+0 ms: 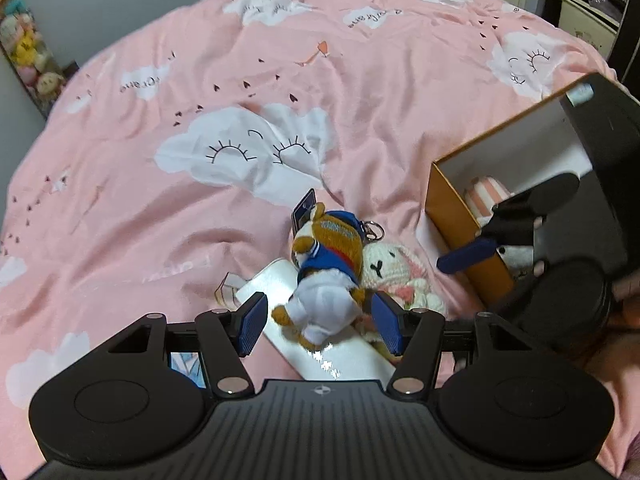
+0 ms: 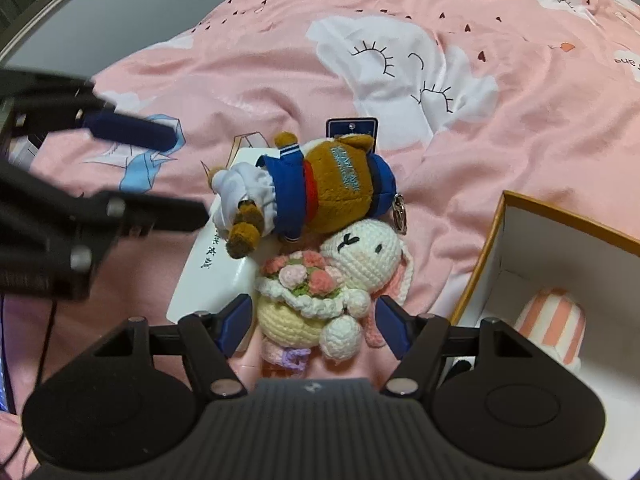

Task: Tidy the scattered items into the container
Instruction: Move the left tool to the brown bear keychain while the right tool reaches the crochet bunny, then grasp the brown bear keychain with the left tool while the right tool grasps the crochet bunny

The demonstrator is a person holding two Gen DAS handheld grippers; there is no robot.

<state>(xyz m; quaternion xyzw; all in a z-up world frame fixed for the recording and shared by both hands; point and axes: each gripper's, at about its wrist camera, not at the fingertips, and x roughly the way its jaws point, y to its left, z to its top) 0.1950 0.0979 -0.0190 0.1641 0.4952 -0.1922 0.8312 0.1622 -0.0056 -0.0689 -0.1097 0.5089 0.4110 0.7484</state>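
Note:
A brown plush bear (image 1: 328, 256) in blue and white clothes lies on a flat white packet (image 1: 272, 280) on the pink bed. My left gripper (image 1: 320, 322) is open, its blue pads on either side of the bear's white legs without pressing them. Beside the bear lies a white crochet bunny (image 2: 360, 256) holding a bouquet. My right gripper (image 2: 316, 326) is open around the bunny's body. An orange box (image 2: 484, 256) with a white inside stands to the right and holds a pink-striped item (image 2: 556, 320). The left gripper (image 2: 160, 172) also shows, blurred, in the right wrist view.
The pink cloud-print duvet (image 1: 280, 80) covers the whole bed. The box's black lid (image 1: 612, 140) stands up behind it. A rack of plush toys (image 1: 24, 40) hangs at the far left, and dark shelving (image 1: 592, 0) stands at the far right.

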